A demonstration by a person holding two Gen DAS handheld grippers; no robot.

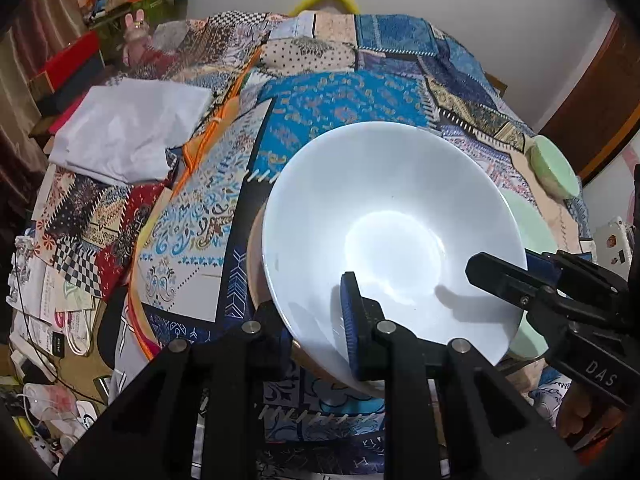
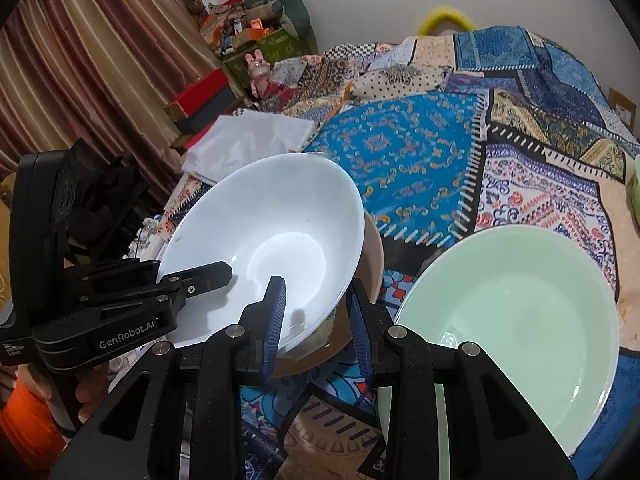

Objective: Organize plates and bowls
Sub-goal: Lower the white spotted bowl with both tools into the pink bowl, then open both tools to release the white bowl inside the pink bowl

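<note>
white bowl [image 1: 392, 232] tilted over tan plate [image 2: 372, 256] | green plate [image 2: 516, 320] beside

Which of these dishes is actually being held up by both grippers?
The white bowl: each hand-held gripper pinches its rim, left, right. The green plate and the brown dish under the bowl are ungripped.

Lived-in home room. Patchwork cloth [image 2: 420, 152] covers the work surface; striped curtains [image 2: 80, 60] along one side; cluttered boxes [image 2: 256, 36], a toy rabbit [image 2: 258, 66], folded white fabric [image 1: 128, 128] nearby.
</note>
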